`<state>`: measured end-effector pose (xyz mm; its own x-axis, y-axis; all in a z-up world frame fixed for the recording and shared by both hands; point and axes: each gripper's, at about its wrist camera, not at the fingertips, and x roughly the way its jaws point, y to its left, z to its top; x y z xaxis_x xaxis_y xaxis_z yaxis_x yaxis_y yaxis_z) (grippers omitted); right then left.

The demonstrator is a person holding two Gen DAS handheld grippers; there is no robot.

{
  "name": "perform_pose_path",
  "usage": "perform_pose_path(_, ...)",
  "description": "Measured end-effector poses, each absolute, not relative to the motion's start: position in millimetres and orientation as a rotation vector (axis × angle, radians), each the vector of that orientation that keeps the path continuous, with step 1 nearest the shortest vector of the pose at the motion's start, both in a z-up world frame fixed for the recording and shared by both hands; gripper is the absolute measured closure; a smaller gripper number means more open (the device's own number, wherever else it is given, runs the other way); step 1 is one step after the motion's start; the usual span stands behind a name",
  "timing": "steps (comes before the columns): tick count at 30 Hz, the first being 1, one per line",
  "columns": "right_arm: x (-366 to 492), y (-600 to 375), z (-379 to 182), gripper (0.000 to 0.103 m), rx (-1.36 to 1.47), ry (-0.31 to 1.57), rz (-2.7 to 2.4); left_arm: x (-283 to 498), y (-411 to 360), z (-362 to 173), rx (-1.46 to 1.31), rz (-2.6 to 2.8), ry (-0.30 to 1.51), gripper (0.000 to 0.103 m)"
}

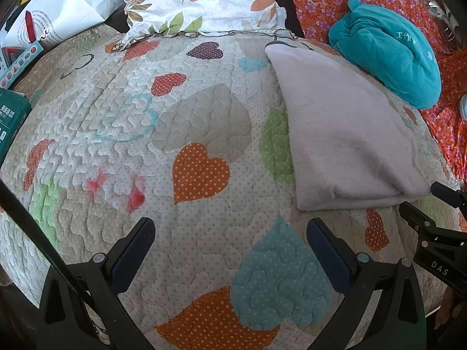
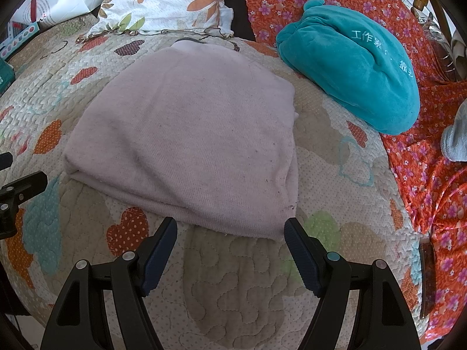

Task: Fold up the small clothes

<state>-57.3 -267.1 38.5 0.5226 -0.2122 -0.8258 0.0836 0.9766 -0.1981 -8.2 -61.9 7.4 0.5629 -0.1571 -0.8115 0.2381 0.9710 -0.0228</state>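
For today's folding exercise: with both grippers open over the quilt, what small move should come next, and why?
Probably lower the right gripper onto the near edge of the pale pink garment. Its jaws stand open just short of that edge, empty, and the garment lies flat, seemingly folded once.

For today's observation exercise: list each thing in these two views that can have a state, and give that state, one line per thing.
pale pink garment: folded, lying flat on the quilt, ungripped.
teal plush cushion: bunched up, lying beside the garment.
floral pillow: resting at the quilt's far edge.
quilt: spread flat.
left gripper: open, empty, over bare quilt.
right gripper: open, empty, just short of the garment's near edge.
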Motion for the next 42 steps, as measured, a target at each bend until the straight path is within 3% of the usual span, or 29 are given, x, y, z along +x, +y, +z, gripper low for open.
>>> perform_pose_path(42,-57.2,-259.9,40.6,0.022,-0.127,0.985,-0.153,-7.1,-59.3,5.4,0.106,-0.249,0.932,0.000)
